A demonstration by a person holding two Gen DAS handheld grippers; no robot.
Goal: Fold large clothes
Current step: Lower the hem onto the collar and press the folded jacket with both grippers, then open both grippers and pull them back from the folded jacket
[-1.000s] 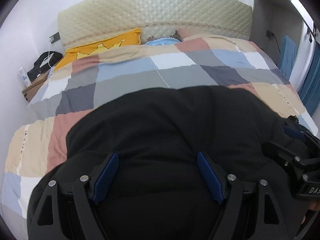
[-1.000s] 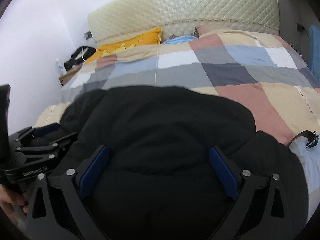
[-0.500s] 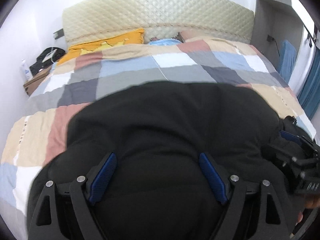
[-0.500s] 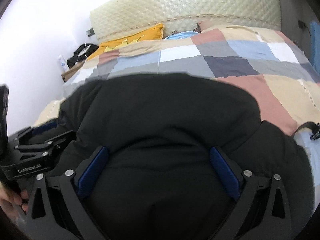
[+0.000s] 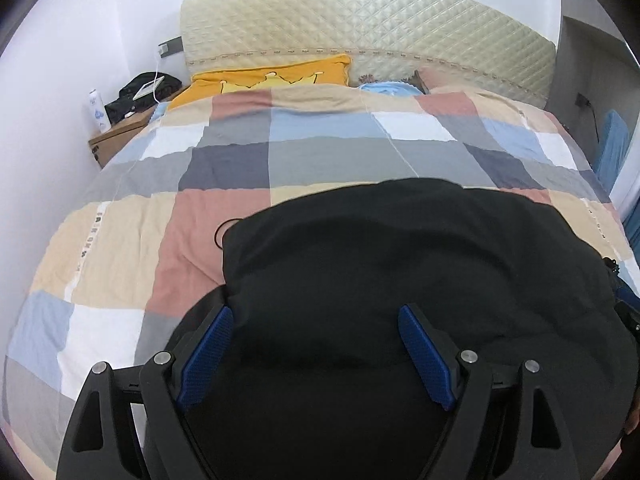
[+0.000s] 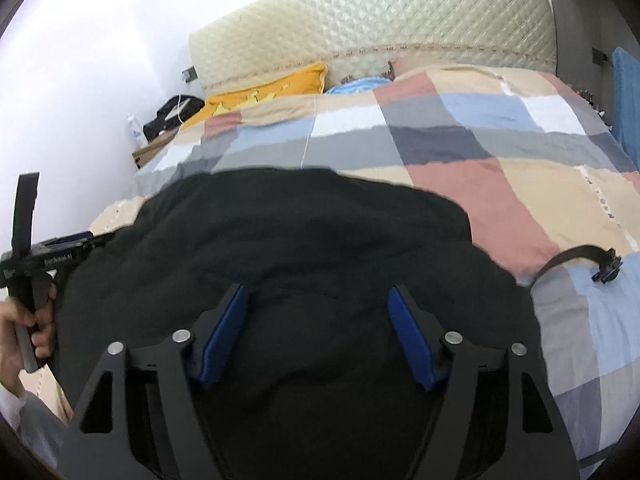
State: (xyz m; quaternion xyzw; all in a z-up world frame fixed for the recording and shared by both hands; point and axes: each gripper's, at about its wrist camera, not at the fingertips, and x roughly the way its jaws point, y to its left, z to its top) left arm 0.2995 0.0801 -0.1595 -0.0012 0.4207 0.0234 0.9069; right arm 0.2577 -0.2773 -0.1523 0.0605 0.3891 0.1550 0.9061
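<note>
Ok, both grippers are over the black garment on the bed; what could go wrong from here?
1. The strap with a buckle trails loose on the duvet and could end up outside the fold.
2. Both the left gripper and right gripper are open over bulky black garment; closing might pinch only the top layer.

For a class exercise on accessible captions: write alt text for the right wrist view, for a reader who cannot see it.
The right gripper, its blue-padded jaws apart, sits over a bulky black garment spread on a bed with a checked quilt. At the left edge, a hand holds the left gripper at the garment's side. Behind are a yellow pillow and a quilted headboard.
</note>
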